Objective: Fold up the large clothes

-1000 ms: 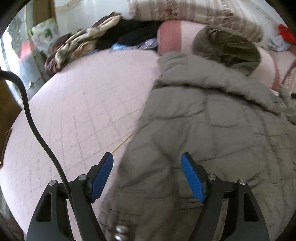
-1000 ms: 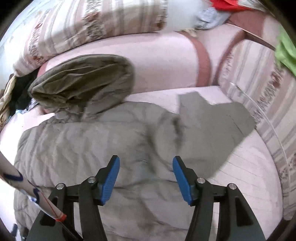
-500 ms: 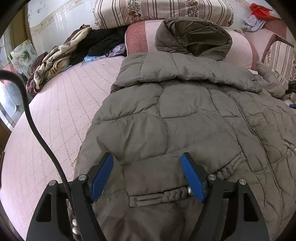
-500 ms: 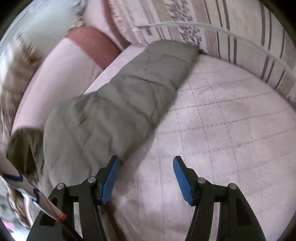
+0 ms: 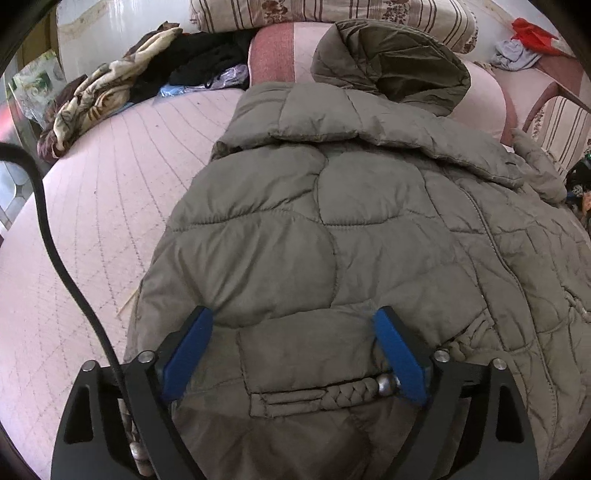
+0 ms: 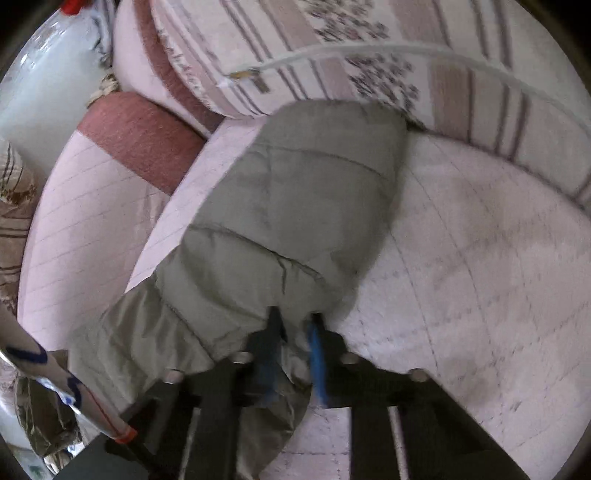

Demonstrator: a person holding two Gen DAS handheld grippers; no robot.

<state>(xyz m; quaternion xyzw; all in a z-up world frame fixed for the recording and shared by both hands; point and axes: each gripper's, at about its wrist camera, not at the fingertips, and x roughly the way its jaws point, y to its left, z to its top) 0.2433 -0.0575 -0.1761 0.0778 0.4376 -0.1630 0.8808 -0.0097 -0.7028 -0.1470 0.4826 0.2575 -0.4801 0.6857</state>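
An olive quilted jacket [image 5: 332, 221] lies front up on the pink quilted bed [image 5: 92, 221], its hood [image 5: 399, 62] resting against a bolster. My left gripper [image 5: 293, 317] is low over the jacket's lower front, jaws wide and still opening. The pocket flap with its braided cord [image 5: 343, 397] puffs up between the blue pads, which do not pinch it. In the right wrist view the jacket's sleeve [image 6: 295, 206] stretches out towards a striped cushion. My right gripper [image 6: 295, 325] is shut on the sleeve's near part, with fabric bunched between the pads.
A heap of loose clothes [image 5: 110, 92] lies at the bed's back left, with striped cushions [image 5: 332, 14] and a red cloth [image 5: 532, 33] behind. A black cable [image 5: 55, 240] hangs at left. A striped cushion [image 6: 406, 74] borders the sleeve; a printed stick [image 6: 55, 387] shows at lower left.
My right gripper swung from the jacket's body out over the sleeve, rolled, and closed on it. My left gripper's jaws widened and sank slightly onto the jacket's pocket area.
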